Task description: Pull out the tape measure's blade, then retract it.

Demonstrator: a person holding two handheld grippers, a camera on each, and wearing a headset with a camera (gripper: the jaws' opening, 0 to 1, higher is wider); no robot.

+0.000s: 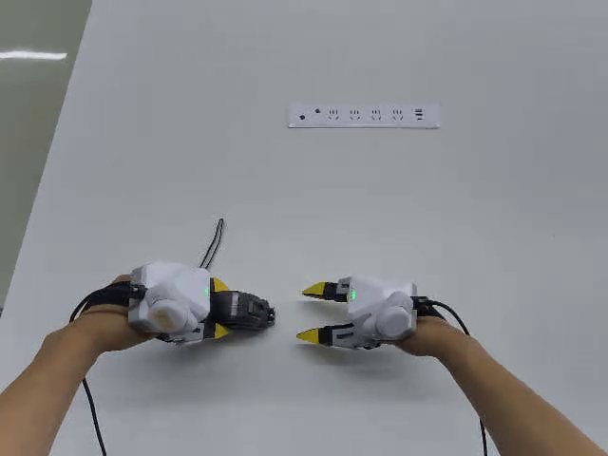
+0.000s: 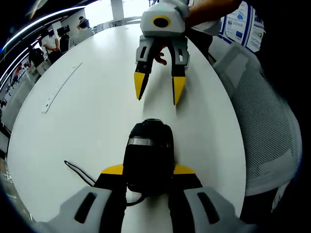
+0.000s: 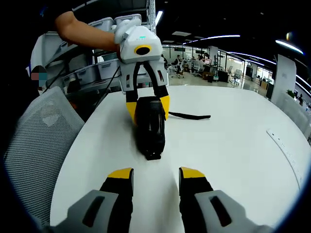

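- L gripper [image 1: 220, 308] is at the near left of the table [image 1: 427, 218], pointing right. Its jaws are closed on the tape measure [image 1: 249, 310], w/ one yellow tip on each side of the black case.
- In the left gripper view, the L gripper [image 2: 148, 170] clamps the rear part of the tape measure [image 2: 148, 155]. The front part sticks out past the tips, toward the R gripper [image 2: 159, 87].
- Tape measure lies long-ways left to right, and its underside seems to rest on the table. The case is black w/ a grey band across the top.
- In the right gripper view, the tape measure [image 3: 149, 128] shows end-on btw. the tips of the L gripper [image 3: 148, 108]. A small dark part juts from its right end, too small to tell what it is.
- R gripper [image 1: 312, 313] is to the right of the tape measure, pointing left at it. Its jaws are clearly apart, abt. as wide as the L gripper's, and grip nothing.
- Bare table lies btw. the R gripper's tips and the tape measure's end: near, not touching.
- In its own view, the R gripper [image 3: 156, 173] has only white table btw. its two yellow tips.
- Thin black strap [image 1: 214, 242] lies on the table, running from the L gripper's area toward the far side. It shows also in the right gripper view, strap [image 3: 189, 116].
- White power strip [image 1: 364, 115] is at far centre, well apart from both grippers.
- Mesh chair [image 2: 262, 121] stands beside the table's edge.
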